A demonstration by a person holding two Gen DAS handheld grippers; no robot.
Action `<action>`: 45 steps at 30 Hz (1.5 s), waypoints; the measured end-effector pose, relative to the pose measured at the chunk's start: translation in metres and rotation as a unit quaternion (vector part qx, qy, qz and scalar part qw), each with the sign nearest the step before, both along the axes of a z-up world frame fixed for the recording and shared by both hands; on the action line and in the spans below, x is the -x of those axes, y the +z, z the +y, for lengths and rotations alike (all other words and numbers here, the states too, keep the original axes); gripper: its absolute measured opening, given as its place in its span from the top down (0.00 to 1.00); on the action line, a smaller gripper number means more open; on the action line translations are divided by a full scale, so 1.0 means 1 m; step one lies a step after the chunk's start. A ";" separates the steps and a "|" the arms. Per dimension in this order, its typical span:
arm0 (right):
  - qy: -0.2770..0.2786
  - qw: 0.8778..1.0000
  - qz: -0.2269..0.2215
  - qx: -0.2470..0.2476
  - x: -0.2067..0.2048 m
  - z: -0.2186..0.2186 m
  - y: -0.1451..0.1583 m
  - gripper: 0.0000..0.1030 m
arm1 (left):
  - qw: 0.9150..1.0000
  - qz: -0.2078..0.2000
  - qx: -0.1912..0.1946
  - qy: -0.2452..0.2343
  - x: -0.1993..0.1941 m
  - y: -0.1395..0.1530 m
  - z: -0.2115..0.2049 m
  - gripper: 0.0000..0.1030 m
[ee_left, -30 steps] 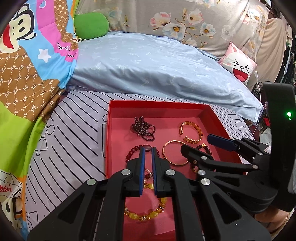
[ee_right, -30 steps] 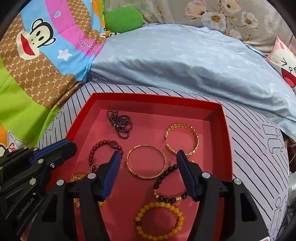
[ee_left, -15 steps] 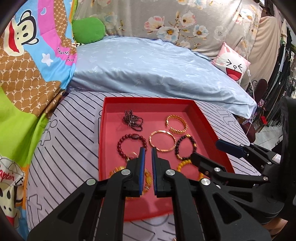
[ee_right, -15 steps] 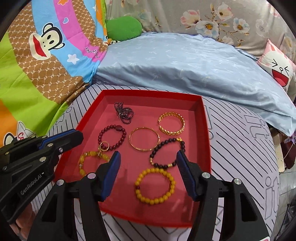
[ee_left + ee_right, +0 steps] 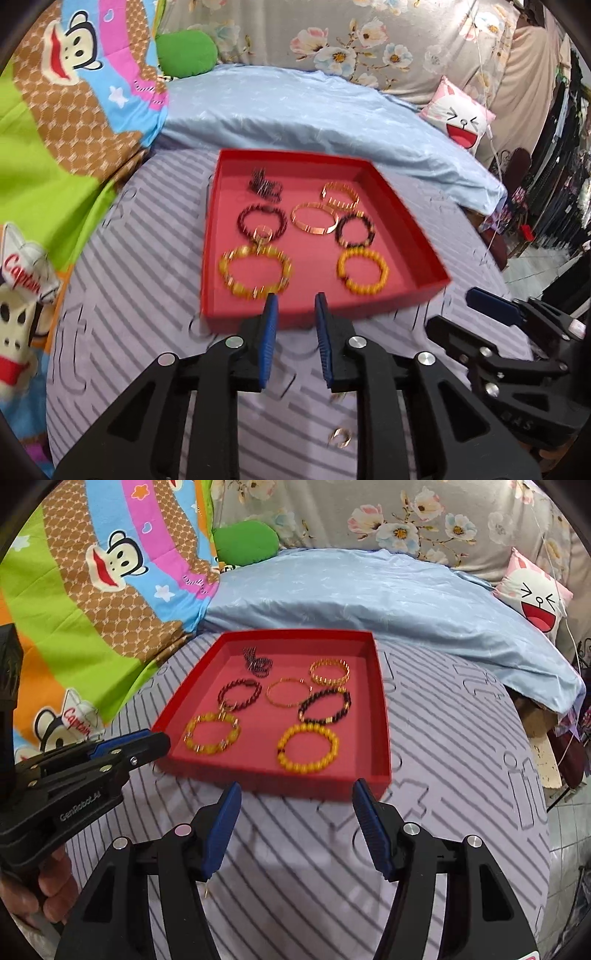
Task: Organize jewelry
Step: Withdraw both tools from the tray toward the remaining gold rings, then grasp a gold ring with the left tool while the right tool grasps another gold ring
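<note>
A striped grey cushion [image 5: 443, 738] fills the ground under both tongs, with a pale blue quilt [image 5: 369, 594] beyond it and a cartoon blanket [image 5: 92, 590] off to the left.

On the cushion, just ahead of both sets of tips, sits a red tray [image 5: 382, 716]; its near wall lies just past the fingertips in both wrist views.

The right tongs [image 5: 295, 827] stand released, jaws well apart and nothing between them, only bare striped cloth. The left tongs [image 5: 295, 336] are opening, with a narrow gap and nothing between the blue pads; in the right wrist view they lie to the left of the tray's near corner, and a hand [image 5: 40, 890] grips their handle.

Inside the tray, nearest the left tips, lies a large yellow bead bracelet [image 5: 255, 271]; nearest the right tips lies a smaller yellow bead bracelet [image 5: 308, 747]. Farther on are a black bead bracelet [image 5: 325, 705], a dark red bead bracelet [image 5: 238, 694], a thin gold bangle [image 5: 288, 692], a wide gold cuff [image 5: 329, 672] and, at the far end, a bunched dark bead strand [image 5: 256, 662]. A small gold ring [image 5: 263, 233] touches the red beads.

Outside the tray, on the cushion under the left tongs, lies another small gold ring [image 5: 340, 437].
</note>
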State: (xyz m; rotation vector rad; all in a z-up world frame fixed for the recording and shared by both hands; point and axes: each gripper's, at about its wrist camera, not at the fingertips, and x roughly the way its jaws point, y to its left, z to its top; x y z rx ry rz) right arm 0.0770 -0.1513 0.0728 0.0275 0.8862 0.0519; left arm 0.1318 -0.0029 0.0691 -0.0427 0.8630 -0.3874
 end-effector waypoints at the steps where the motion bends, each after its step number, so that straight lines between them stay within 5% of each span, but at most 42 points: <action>1: 0.003 1.000 0.002 0.002 0.006 0.002 -0.003 0.41 | 1.000 0.001 -0.007 0.003 0.007 -0.005 0.001 0.80; 10: 0.038 0.999 0.037 0.000 0.050 0.037 -0.043 0.51 | 0.999 0.011 -0.038 0.033 0.050 -0.029 0.022 0.66; 15: 0.047 0.998 0.049 -0.007 0.055 0.055 -0.059 0.58 | 0.997 0.011 -0.055 0.060 0.061 -0.037 0.038 0.50; 22: 0.056 0.997 0.049 0.010 0.054 0.076 -0.069 0.62 | 0.995 0.014 -0.069 0.076 0.069 -0.045 0.052 0.43; 32: 0.059 0.997 0.041 0.034 0.050 0.089 -0.078 0.86 | 0.994 0.023 -0.063 0.084 0.072 -0.051 0.064 0.42; 45: 0.015 0.999 0.036 0.010 0.058 0.051 -0.067 0.87 | 0.996 0.027 -0.048 0.063 0.072 -0.049 0.047 0.42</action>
